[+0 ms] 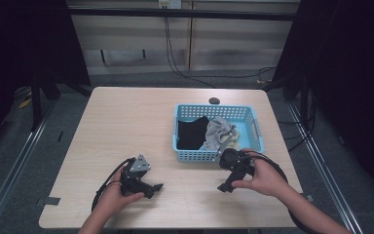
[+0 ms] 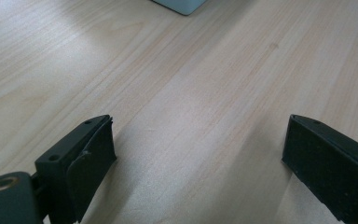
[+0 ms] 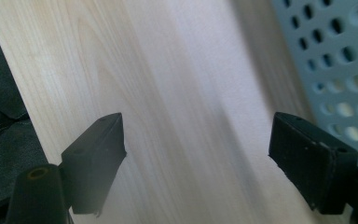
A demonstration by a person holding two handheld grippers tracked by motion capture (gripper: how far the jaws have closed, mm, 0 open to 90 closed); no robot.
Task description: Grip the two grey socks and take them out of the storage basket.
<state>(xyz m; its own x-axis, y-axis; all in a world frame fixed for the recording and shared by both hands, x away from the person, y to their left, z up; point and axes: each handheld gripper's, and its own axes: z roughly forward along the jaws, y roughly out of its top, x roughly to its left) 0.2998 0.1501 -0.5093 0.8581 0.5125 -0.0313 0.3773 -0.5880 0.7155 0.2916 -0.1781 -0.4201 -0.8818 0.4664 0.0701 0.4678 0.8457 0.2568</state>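
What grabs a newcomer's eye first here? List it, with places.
The light blue basket on the table's right half stands out, holding a black cloth at its left and a grey cloth beside it. Near the front edge, the left tool and right tool rest open, gripping nothing.

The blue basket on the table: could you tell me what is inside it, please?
The blue basket holds a black cloth on its left side and a crumpled grey cloth beside it, with something pale yellowish to the right. Whatever lies beneath them is covered.
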